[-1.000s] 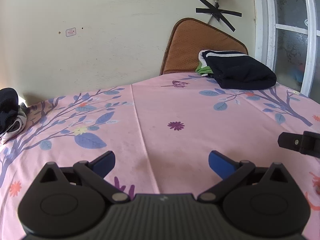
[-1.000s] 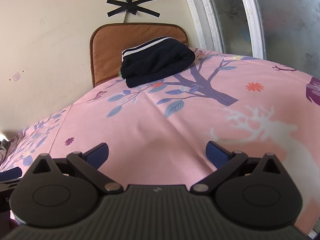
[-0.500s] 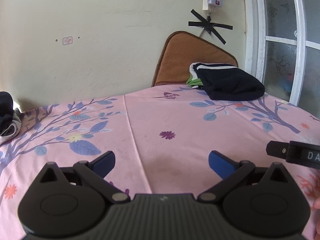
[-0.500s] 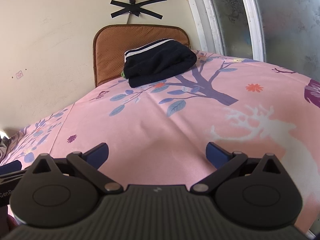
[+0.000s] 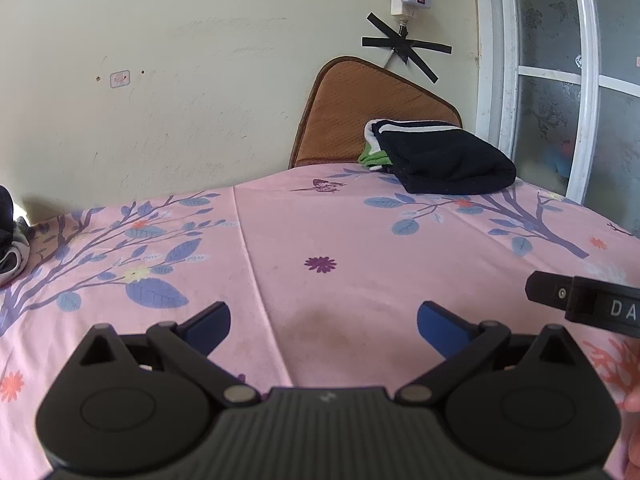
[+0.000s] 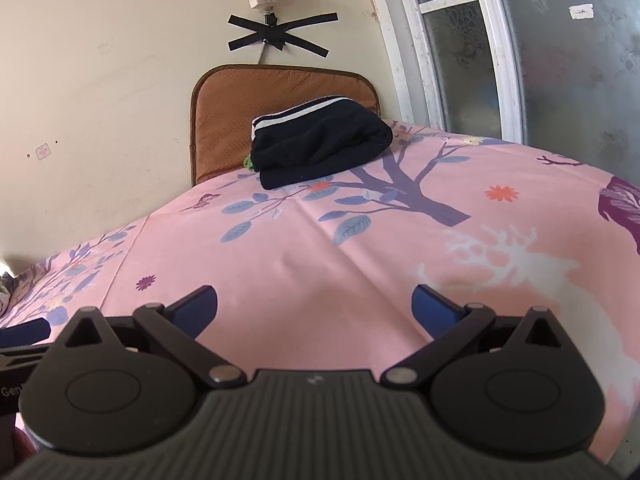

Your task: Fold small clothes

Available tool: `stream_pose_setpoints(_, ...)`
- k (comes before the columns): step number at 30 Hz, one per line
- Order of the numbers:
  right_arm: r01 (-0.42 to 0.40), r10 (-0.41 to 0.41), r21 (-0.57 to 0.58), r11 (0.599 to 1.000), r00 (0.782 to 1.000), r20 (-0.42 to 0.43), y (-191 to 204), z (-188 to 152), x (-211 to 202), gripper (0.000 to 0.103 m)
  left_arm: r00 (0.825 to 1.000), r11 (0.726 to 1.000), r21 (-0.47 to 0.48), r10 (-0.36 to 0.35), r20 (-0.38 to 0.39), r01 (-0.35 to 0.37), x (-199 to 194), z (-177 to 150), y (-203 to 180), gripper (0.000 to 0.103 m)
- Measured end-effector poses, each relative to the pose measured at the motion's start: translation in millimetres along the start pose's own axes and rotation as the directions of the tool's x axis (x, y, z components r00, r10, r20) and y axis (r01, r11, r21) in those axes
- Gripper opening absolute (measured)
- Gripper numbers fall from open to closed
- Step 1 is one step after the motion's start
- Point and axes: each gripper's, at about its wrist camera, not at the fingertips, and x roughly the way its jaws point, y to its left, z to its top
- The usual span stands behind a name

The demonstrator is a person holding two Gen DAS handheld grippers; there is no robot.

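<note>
From the left wrist, the left gripper point(image 5: 323, 322) is hovering wide open and empty over the pink sheet point(image 5: 360, 240); folded dark clothes point(image 5: 444, 158) are lying far right. From the right wrist, the right gripper point(image 6: 314, 306) is likewise gaping, holding nothing, the clothes point(image 6: 320, 140) sitting far ahead.

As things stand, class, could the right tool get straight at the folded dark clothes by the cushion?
Probably yes: the right tool is open and only bare pink sheet lies between it and the dark clothes.
</note>
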Motion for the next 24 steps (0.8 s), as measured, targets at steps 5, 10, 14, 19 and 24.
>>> stream_pose_setpoints(5, 0.008, -0.008, 0.023, 1.0, 1.0, -0.01, -2.1, 0.2, 1.3, 0.103, 1.0, 1.0, 0.0, 0.004, 0.004, -0.004, -0.6, -0.3, -0.4, 0.103)
stream_pose_setpoints(10, 0.013, -0.012, 0.041, 0.999, 1.0, -0.019, -3.9, 0.5, 2.6, 0.103, 1.0, 1.0, -0.011, 0.015, 0.003, -0.015, -0.3, -0.2, 1.2, 0.103)
stream_pose_setpoints(14, 0.017, -0.016, 0.041, 0.999, 1.0, -0.011, -2.6, -0.1, 0.8, 0.103, 1.0, 0.999, -0.043, 0.03, -0.007, -0.03, 1.2, 0.4, 6.0, 0.103)
stream_pose_setpoints(19, 0.024, -0.024, 0.041, 0.999, 1.0, 0.004, -1.9, -0.9, -1.3, 0.103, 0.998, 0.995, -0.091, 0.046, -0.032, -0.049, 4.4, 1.0, 13.8, 0.103)
stream_pose_setpoints(24, 0.021, -0.022, 0.033, 0.999, 1.0, 0.012, -2.1, -0.5, -1.4, 0.103, 0.997, 0.991, -0.12, 0.061, -0.051, -0.067, 6.9, 1.1, 18.3, 0.103)
